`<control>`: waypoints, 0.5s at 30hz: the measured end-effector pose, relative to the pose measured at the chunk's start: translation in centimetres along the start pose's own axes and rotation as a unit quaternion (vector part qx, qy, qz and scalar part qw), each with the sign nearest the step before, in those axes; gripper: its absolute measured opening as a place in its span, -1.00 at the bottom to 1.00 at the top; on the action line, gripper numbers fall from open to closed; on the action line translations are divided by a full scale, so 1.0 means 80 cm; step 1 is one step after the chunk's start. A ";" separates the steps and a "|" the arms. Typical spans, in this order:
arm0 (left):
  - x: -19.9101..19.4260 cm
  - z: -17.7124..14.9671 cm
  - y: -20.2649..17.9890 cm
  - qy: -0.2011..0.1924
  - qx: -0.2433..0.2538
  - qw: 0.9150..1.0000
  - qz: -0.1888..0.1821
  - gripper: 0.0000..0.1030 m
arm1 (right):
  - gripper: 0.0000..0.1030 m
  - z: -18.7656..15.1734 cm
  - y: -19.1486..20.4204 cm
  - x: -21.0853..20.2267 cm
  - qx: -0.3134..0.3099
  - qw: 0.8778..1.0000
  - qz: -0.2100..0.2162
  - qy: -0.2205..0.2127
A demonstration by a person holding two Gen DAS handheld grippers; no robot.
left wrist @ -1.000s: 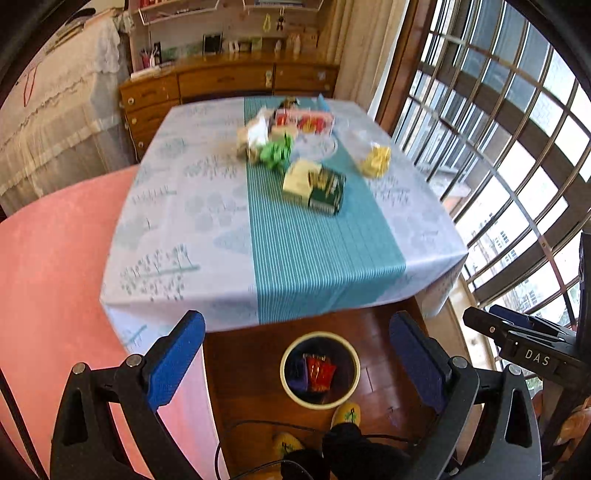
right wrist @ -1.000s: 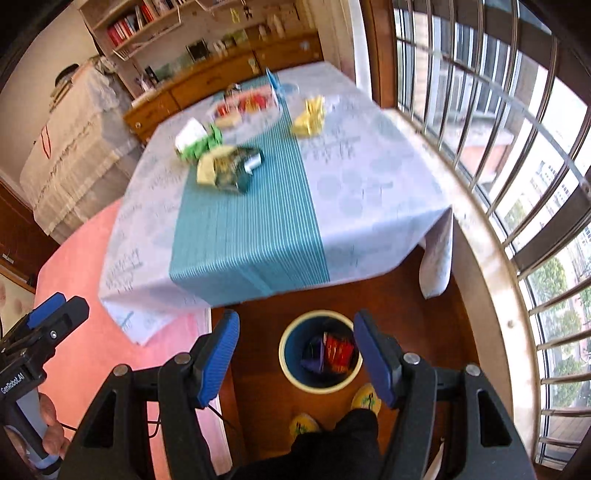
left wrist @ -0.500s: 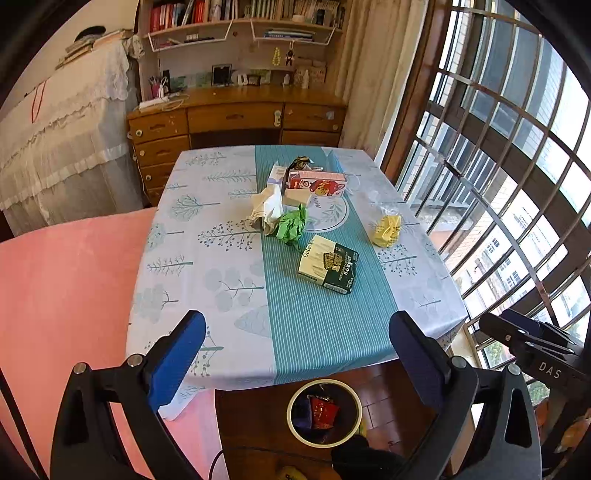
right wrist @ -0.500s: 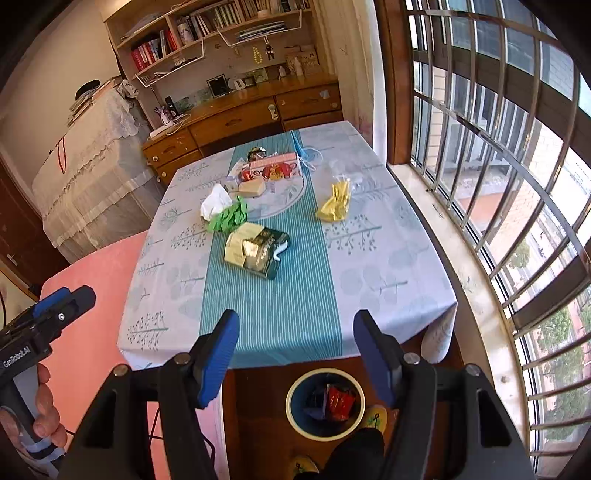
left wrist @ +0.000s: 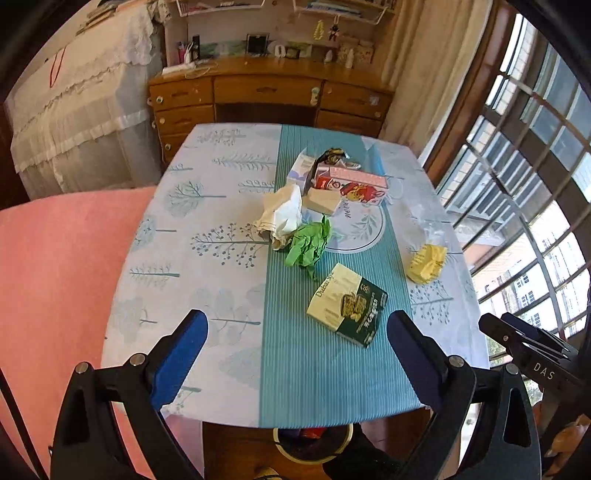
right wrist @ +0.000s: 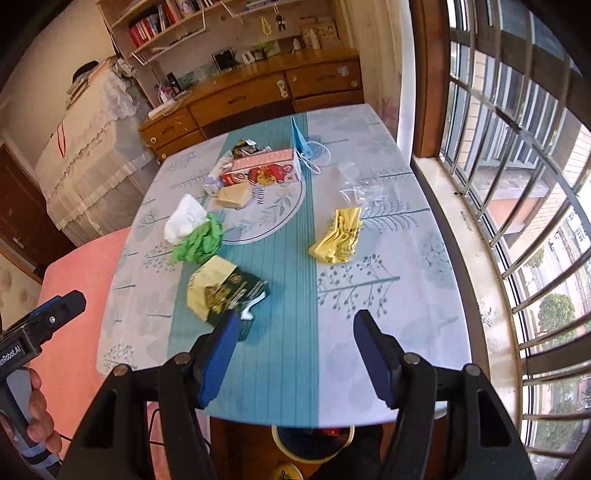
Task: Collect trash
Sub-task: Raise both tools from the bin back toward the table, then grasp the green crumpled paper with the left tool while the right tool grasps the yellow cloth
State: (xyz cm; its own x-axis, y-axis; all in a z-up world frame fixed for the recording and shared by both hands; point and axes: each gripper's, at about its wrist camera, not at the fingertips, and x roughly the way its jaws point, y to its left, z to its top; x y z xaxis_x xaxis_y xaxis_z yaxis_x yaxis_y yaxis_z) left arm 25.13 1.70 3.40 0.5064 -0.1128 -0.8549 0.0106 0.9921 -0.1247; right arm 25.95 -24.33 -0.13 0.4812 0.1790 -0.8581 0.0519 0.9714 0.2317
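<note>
Probably a home: clothed table (left wrist: 229, 258), wooden dresser (left wrist: 266, 96), bookshelves (right wrist: 162, 26).

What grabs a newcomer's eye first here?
Litter scattered over the table: a green-and-cream box nearest on the teal stripe, a crumpled yellow wrapper toward the window side, green and white wads mid-table. Both hand-held grippers hang open and empty above the near edge, with a bin below it.

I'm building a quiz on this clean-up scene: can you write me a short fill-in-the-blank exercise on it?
1. The crumpled green wrapper lies against a crumpled ____ tissue.
2. The crumpled yellow wrapper lies on the side of the table nearest the ____.
3. Both grippers, left gripper and right gripper, hold ____.

Missing words: white; window; nothing
</note>
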 end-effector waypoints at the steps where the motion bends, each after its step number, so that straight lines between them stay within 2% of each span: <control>1: 0.012 0.006 -0.006 0.007 -0.002 1.000 0.004 0.88 | 0.25 0.009 -0.006 0.009 -0.003 1.000 0.003 0.006; 8: 0.111 0.048 -0.038 0.063 -0.029 0.997 0.046 0.88 | 0.25 0.064 -0.047 0.084 -0.028 0.998 0.023 0.053; 15: 0.185 0.077 -0.033 0.097 -0.068 0.990 0.076 0.88 | 0.25 0.095 -0.062 0.154 -0.033 0.993 0.049 0.100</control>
State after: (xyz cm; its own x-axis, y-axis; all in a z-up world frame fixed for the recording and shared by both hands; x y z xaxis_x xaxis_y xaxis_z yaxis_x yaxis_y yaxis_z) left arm 37.95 -2.29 -5.84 0.3188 0.0162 -0.9477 -0.1752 0.9836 -0.0421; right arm 38.26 -28.10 -8.34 0.2972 0.2942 -0.9084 -0.0469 0.9547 0.2938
